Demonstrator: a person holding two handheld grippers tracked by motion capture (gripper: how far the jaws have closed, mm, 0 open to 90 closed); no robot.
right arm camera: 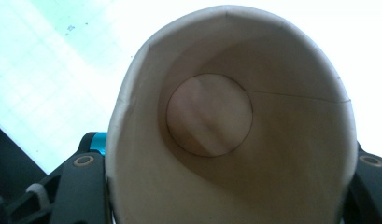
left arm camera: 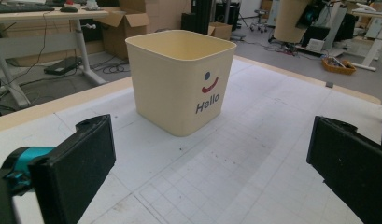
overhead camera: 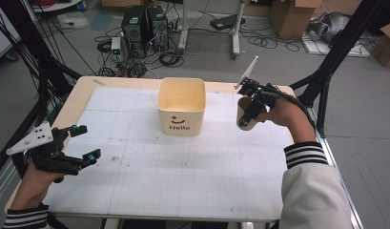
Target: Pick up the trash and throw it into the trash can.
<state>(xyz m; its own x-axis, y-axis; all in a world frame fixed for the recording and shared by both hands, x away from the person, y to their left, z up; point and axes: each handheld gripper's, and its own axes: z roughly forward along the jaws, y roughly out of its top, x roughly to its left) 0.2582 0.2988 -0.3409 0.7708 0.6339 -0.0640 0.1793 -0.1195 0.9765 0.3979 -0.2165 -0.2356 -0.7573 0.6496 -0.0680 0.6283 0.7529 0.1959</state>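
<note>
A cream square tub (overhead camera: 181, 106) printed "Hello" with a smiley stands at the middle back of the white gridded mat; the left gripper view shows the tub (left arm camera: 181, 79) straight ahead, upright. Right of the tub, above the mat, my right gripper (overhead camera: 250, 110) is shut on a tan paper cup (overhead camera: 245, 118). In the right gripper view the paper cup (right arm camera: 235, 135) is squeezed between the jaws, its empty inside and round bottom facing the camera. My left gripper (overhead camera: 86, 143) hovers low at the table's left, open, with nothing between its fingers (left arm camera: 76, 163).
The table's wooden rim (overhead camera: 83, 93) frames the mat. Black frame poles (overhead camera: 335, 57) rise at both sides. Computer towers (overhead camera: 145, 24), cables and cardboard boxes lie on the floor beyond the far edge.
</note>
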